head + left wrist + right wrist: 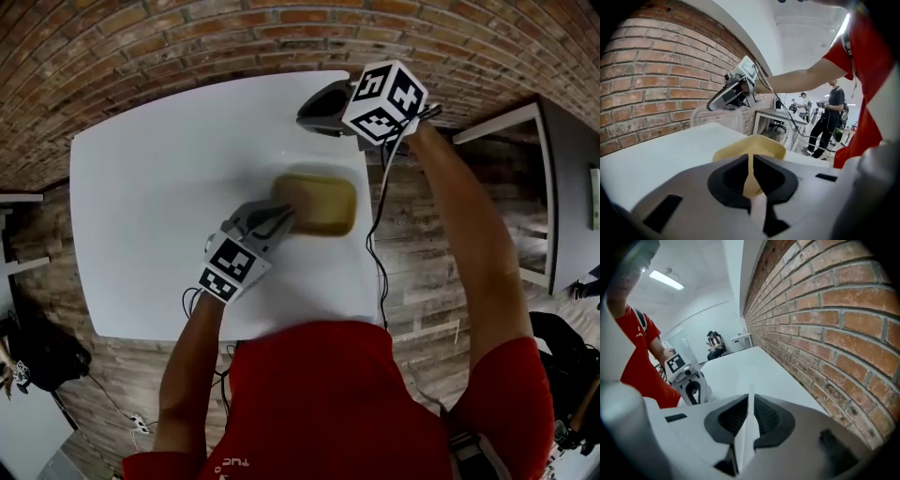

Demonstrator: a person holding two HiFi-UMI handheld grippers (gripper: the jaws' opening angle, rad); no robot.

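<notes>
A tan tub (323,202) is shown standing on the white bench (159,187), toward its right side. The tub's left rim is clamped between the jaws of the left gripper (279,217), which are pressed shut on the thin wall. The right gripper (319,111) is held up over the bench's far edge, close to the brick wall (187,47). Its jaws are closed on a thin pale edge. In the left gripper view this appears to be a clear lid (717,121), though its outline is faint. The two grippers are well apart, with the tub between them.
</notes>
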